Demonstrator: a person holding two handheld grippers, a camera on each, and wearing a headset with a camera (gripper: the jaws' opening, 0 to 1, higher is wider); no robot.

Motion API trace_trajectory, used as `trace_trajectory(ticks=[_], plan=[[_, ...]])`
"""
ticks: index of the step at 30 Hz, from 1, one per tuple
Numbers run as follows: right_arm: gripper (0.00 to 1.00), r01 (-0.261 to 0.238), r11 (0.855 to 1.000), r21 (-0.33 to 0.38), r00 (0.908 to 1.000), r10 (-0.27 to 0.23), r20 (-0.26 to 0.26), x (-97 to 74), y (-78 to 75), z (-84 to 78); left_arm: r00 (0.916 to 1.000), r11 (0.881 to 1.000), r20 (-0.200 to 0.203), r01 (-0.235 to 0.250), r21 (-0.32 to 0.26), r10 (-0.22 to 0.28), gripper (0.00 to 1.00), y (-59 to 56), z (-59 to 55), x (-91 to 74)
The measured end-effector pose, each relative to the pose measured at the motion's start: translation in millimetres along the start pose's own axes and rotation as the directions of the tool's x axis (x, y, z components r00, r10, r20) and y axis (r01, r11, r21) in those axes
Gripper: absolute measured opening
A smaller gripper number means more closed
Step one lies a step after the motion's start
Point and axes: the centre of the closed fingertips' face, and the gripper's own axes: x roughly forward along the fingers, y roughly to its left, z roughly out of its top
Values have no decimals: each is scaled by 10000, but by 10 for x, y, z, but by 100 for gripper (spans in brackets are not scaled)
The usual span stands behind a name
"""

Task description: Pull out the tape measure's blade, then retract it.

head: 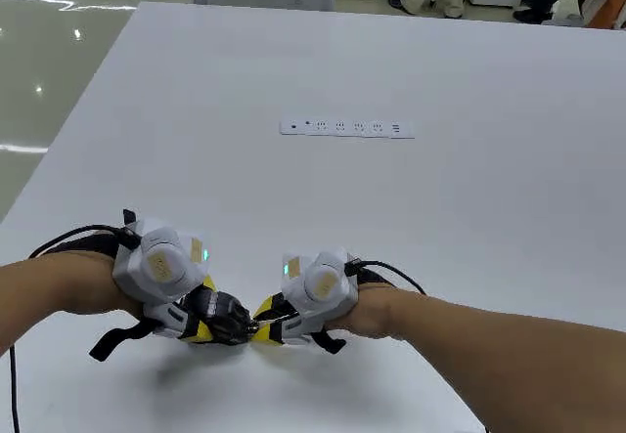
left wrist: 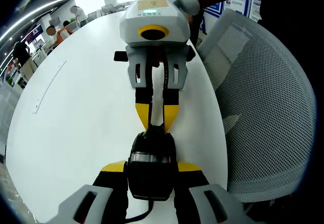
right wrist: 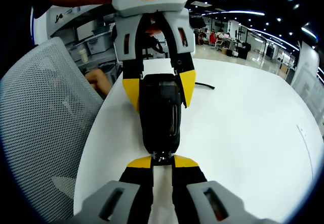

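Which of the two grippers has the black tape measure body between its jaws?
The left gripper: its jaws clamp the sides of the tape measure, while the right gripper pinches only its front end.

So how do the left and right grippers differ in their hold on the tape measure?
The left gripper clamps the tape measure around its black body, jaws spread wide; the right gripper pinches its front end, jaws nearly together. Both have yellow tips.

White power strip [head: 346, 128] on white table [head: 489, 208], grey mesh chair [left wrist: 263, 107] alongside
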Motion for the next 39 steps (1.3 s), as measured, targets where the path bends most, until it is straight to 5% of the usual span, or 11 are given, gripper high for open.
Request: trace_trajectory(ticks=[10, 12, 13, 20, 39], plan=[[13, -129, 9991, 395, 9998, 134, -145, -32, 13, -38, 10000, 10000, 25, 5, -5, -5, 31, 1, -2, 4], [15, -94, 9993, 370, 9977, 118, -665, -1, 29, -76, 10000, 10000, 80, 8, -71, -7, 31, -2, 5, 5], [15, -137, 9996, -257, 9963, 115, -852, -2, 17, -92, 9999, 10000, 103, 4, -85, -3, 31, -1, 5, 5], [16, -82, 9995, -302, 9980, 63, -628, 108, 16, 5, 9999, 9999, 111, 42, -133, -41, 31, 4, 3, 1], [13, 99, 9987, 496, 9962, -56, -868, 69, -38, -25, 9998, 9997, 215, -16, -246, 22, 31, 21, -14, -18]])
